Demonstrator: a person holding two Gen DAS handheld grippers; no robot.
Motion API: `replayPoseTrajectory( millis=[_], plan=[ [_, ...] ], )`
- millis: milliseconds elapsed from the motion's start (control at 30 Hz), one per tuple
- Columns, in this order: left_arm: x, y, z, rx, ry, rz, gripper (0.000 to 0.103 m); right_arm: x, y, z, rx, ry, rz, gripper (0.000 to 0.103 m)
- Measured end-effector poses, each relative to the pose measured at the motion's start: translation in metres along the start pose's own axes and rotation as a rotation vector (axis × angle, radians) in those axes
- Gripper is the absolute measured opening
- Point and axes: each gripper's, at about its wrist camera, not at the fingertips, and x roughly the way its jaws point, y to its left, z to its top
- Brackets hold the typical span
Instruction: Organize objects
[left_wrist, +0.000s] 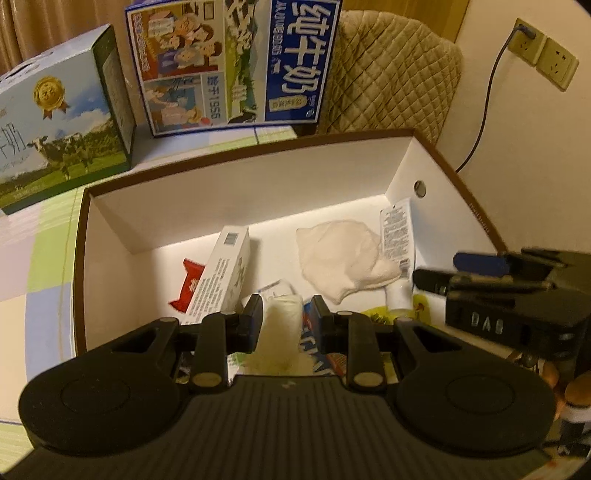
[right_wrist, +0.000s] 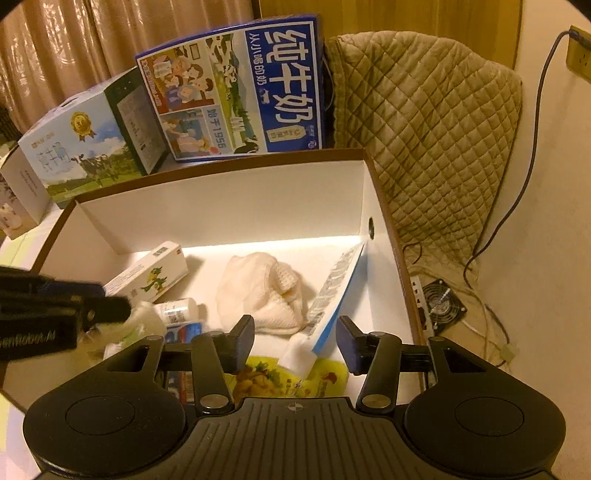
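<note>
A brown-rimmed box with a white inside (left_wrist: 258, 206) (right_wrist: 221, 206) holds several items. My left gripper (left_wrist: 288, 314) is shut on a soft white bundle (left_wrist: 280, 328) low over the box's near side. The right wrist view shows that gripper (right_wrist: 107, 301) and bundle (right_wrist: 144, 317) at its left. My right gripper (right_wrist: 295, 341) stands open. The capped end of a white-and-blue tube (right_wrist: 332, 306) lies between its fingers with a gap on each side, and the tube (left_wrist: 397, 236) leans on the box's right wall. The right gripper (left_wrist: 439, 269) shows at the right of the left wrist view.
Also in the box: a white cloth (right_wrist: 258, 291), a dragon-print carton (right_wrist: 147, 273), a small white bottle (right_wrist: 177, 308), a red packet (left_wrist: 188, 284), a yellow packet (right_wrist: 280, 376). Two milk cartons (left_wrist: 236, 62) (left_wrist: 62, 122) stand behind it. A quilted cover (right_wrist: 424, 122) and wall cables are at right.
</note>
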Motion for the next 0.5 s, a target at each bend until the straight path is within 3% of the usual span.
replayPoseTrajectory(
  millis=[100, 167, 500],
  plan=[
    [-0.002, -0.001, 0.002, 0.006, -0.011, 0.005, 0.027, -0.005, -0.001, -0.004, 0.011, 0.010, 0.021, 0.050],
    [-0.004, 0.001, 0.001, 0.000, -0.013, 0.004, 0.042, -0.010, -0.001, -0.007, 0.016, 0.014, 0.034, 0.054],
    [-0.032, 0.011, -0.014, -0.019, -0.032, 0.028, 0.072, -0.042, 0.007, -0.018, 0.015, -0.007, 0.059, 0.070]
  ],
)
